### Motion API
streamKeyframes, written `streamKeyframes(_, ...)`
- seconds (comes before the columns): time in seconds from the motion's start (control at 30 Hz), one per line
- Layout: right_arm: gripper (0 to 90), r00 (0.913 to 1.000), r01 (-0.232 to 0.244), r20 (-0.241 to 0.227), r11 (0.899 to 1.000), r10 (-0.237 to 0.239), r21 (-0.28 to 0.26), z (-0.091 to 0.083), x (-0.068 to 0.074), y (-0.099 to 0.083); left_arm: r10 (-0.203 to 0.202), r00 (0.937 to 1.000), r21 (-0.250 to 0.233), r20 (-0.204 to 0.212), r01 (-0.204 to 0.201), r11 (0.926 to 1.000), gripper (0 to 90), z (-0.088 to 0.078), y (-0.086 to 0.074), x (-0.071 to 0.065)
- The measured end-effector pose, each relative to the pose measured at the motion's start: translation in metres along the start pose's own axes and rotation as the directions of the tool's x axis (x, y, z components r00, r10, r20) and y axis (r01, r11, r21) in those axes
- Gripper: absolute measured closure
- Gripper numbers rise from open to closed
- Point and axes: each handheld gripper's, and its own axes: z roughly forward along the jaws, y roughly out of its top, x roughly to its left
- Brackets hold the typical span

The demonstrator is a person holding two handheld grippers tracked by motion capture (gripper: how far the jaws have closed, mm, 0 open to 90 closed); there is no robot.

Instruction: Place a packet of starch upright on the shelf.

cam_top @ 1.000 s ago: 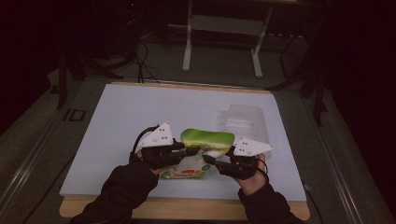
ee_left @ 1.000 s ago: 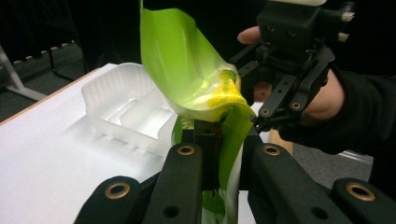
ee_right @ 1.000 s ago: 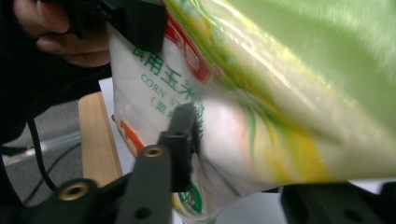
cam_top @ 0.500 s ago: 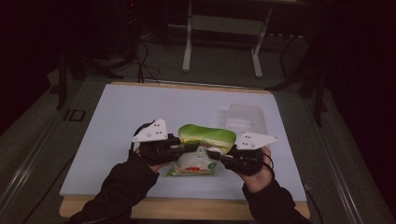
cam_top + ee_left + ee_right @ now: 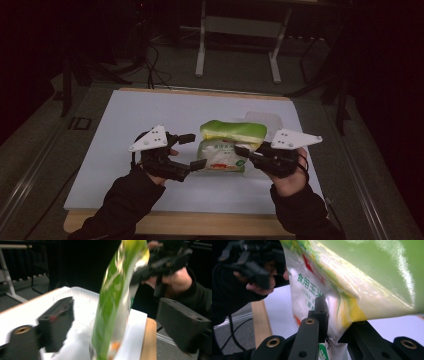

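Left claw [image 5: 192,150] just opened (jaws wide apart); right claw [image 5: 243,151] seemingly clamped tight.

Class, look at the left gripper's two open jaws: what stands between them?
The green-and-white bag hangs between them untouched, seen in the left gripper view; the right gripper holds it.

I see a glossy, crinkled plastic bag [image 5: 231,145], green and white; my tongs [image 5: 192,150] look like matt black plastic; the bench [image 5: 150,107] carries a smooth matt white sheet over a bare wood edge.

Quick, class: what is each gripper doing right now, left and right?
Left gripper: open, jaws just opened, bag between them unpressed.
Right gripper: shut on the bag's edge.
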Motion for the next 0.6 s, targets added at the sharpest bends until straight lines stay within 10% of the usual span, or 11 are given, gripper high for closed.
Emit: streamKeyframes(0.6,83.1,0.9899,-0.006,0.142,0.999,0.011,-0.04,-0.051,-0.042,0.008,-0.052,0.9974,0.074,-0.051,0.055,0.9958,0.0,-0.005,-0.047,0.007)
